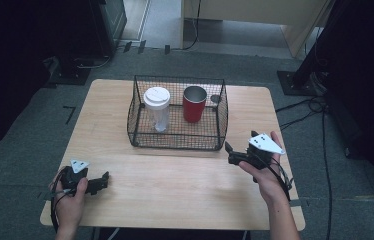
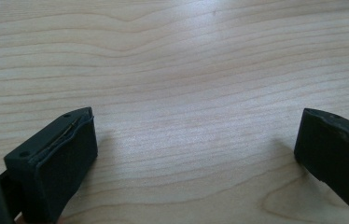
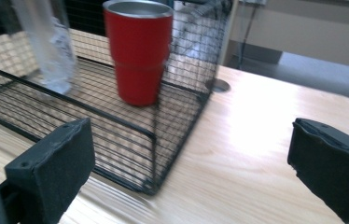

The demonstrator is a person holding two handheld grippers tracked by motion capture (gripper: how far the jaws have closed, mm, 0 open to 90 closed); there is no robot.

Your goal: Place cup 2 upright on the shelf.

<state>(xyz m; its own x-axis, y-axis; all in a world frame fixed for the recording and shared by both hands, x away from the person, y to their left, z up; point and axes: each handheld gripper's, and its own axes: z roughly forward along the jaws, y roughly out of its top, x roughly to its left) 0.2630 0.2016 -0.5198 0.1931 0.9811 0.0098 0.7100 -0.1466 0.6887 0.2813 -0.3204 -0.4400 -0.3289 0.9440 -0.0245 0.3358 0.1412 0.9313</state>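
On the wooden worktop (image 1: 175, 175) stands a black wire basket (image 1: 177, 140), toward twelve o'clock from the table's centre in the high view. Inside it, a clear plastic tumbler with a white lid (image 1: 157, 107) stands upright at the nine o'clock side and a red steel tumbler (image 1: 194, 104) stands upright at the three o'clock side; the two are near each other but apart.

The right hand-held gripper (image 1: 230, 150) sits in the person's right hand (image 1: 265, 170) at about four o'clock from the basket, just beside its near right corner, jaws aimed toward it. The right gripper view adds what the overhead picture cannot: the two black pads stand wide apart with nothing between them, the basket's corner lies close ahead, and the red steel tumbler (image 3: 138, 51) shows its bare metal rim and tapered foot through the mesh. The clear tumbler (image 3: 46, 44) is blurred at eleven o'clock there. A small round metal disc (image 3: 218, 85) lies on the worktop beyond the basket.

The left hand-held gripper (image 1: 104, 181) rests low at the worktop's seven o'clock corner, held in the left hand (image 1: 70, 197), well apart from the basket. The left gripper view shows its jaws spread wide over bare wood grain (image 2: 186, 93), gripping nothing.
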